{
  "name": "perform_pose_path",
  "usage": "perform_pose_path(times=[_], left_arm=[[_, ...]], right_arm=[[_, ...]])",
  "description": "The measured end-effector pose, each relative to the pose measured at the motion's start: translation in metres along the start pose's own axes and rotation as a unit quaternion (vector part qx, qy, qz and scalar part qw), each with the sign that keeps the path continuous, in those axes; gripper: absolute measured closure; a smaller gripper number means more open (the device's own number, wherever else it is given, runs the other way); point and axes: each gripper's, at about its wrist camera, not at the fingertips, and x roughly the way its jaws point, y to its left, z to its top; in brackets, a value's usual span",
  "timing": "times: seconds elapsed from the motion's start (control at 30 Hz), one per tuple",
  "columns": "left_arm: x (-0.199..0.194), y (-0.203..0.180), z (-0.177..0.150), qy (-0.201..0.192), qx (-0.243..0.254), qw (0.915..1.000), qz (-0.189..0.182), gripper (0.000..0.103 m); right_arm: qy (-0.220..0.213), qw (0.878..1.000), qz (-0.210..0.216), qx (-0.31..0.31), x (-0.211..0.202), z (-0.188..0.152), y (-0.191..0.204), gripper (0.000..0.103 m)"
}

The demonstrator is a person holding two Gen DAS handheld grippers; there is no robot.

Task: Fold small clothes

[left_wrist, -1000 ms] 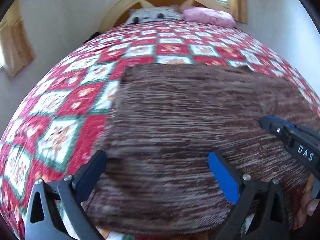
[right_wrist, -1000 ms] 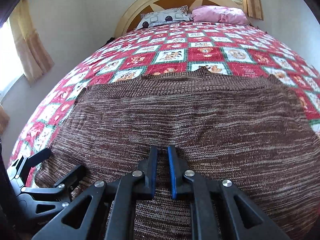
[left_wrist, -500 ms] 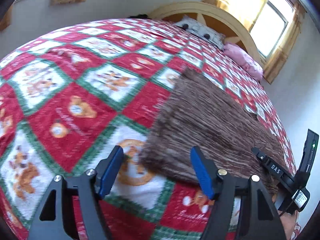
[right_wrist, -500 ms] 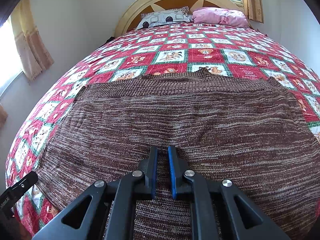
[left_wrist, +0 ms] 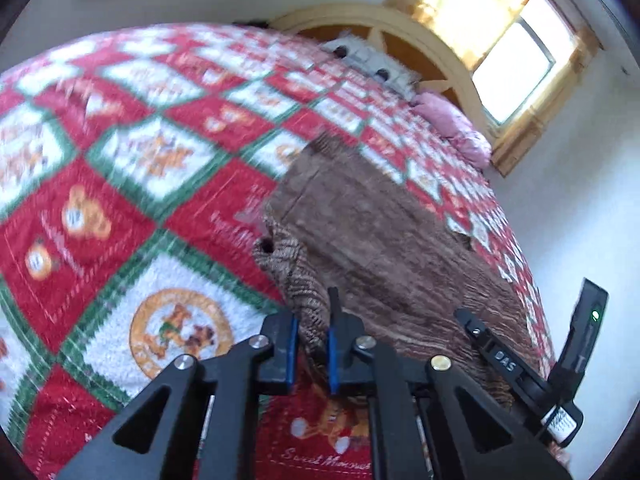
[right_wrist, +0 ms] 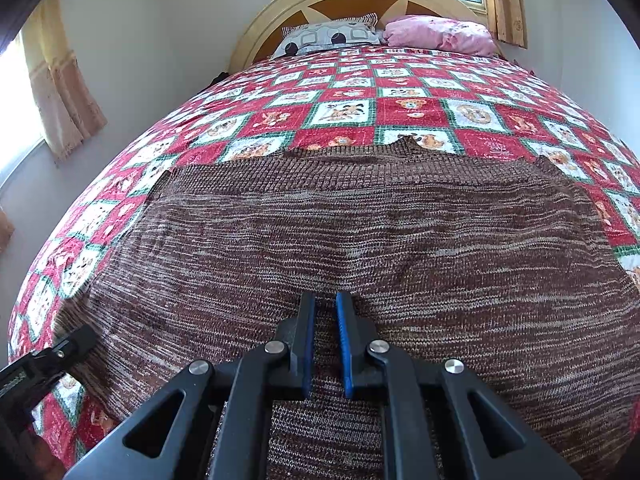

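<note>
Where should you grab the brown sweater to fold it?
By its near edge, coming in low from the foot of the bed. The brown sweater lies flat on the quilt, so only edges and corners give something to pinch. The left gripper, jaws just closed, already bunches the near left corner; the right gripper is shut on the near hem.

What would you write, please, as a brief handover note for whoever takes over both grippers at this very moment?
Left gripper: jaws have just been closing; now shut on the bunched near-left corner of the brown knit garment.
Right gripper: shut, pinching the garment's near edge.
Garment lies spread flat on the quilted bed, collar toward the pillows.
Done: both near grips taken.
Left: no fold visible yet; probably lift the near edge and carry it toward the collar.
</note>
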Motion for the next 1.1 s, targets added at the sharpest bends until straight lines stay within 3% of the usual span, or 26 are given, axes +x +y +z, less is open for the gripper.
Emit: perform_pose_path(times=[0.1,0.27,0.33,0.43,0.5,0.53,0.57,0.63,0.67,0.9,0.97,1.03,1.1], left_arm=[[-0.003,-0.014,0.002,-0.021,0.038,0.999,0.004,0.091],[0.019,0.002,0.003,0.014,0.015,0.9991,0.037,0.088],[0.022,0.009,0.002,0.018,-0.002,0.9993,0.032,0.086],[0.022,0.008,0.006,0.026,-0.012,0.9995,0.017,0.072],[0.025,0.005,0.008,0.026,-0.021,0.9994,0.006,0.055],[0.026,0.002,0.009,0.025,-0.021,0.9995,0.007,0.055],[0.027,0.0,0.01,0.021,-0.016,0.9996,0.01,0.06],[0.027,-0.003,0.01,0.014,-0.002,0.9998,0.012,0.089],[0.027,-0.003,0.01,0.011,0.0,0.9999,0.012,0.092],[0.014,0.012,0.004,-0.018,-0.009,0.9995,-0.023,0.092],[0.017,0.013,0.003,-0.014,-0.013,0.9996,-0.021,0.092],[0.019,0.014,0.004,-0.012,-0.018,0.9995,-0.024,0.092],[0.019,0.016,0.003,-0.015,-0.021,0.9992,-0.031,0.092]], right_arm=[[0.0,1.0,-0.003,-0.002,0.0,0.0,0.001,0.092],[0.001,1.0,-0.008,-0.007,0.001,0.0,0.004,0.092],[0.001,1.0,-0.008,-0.007,0.001,0.0,0.004,0.092],[0.001,1.0,-0.009,-0.007,0.001,0.0,0.004,0.092],[0.001,1.0,-0.01,-0.008,0.001,0.0,0.004,0.092],[0.001,1.0,-0.011,-0.009,0.001,0.0,0.005,0.092],[0.001,1.0,-0.012,-0.01,0.001,0.0,0.005,0.092],[0.001,1.0,-0.012,-0.009,0.001,0.0,0.005,0.092],[0.002,1.0,-0.011,-0.009,0.001,0.0,0.005,0.092],[-0.001,1.0,-0.007,-0.012,-0.009,0.011,0.009,0.092],[-0.022,0.999,0.021,-0.022,-0.021,0.028,0.021,0.091],[-0.028,0.998,0.053,-0.034,-0.028,0.046,0.036,0.08],[-0.017,0.995,0.089,-0.043,-0.024,0.064,0.054,0.053]])
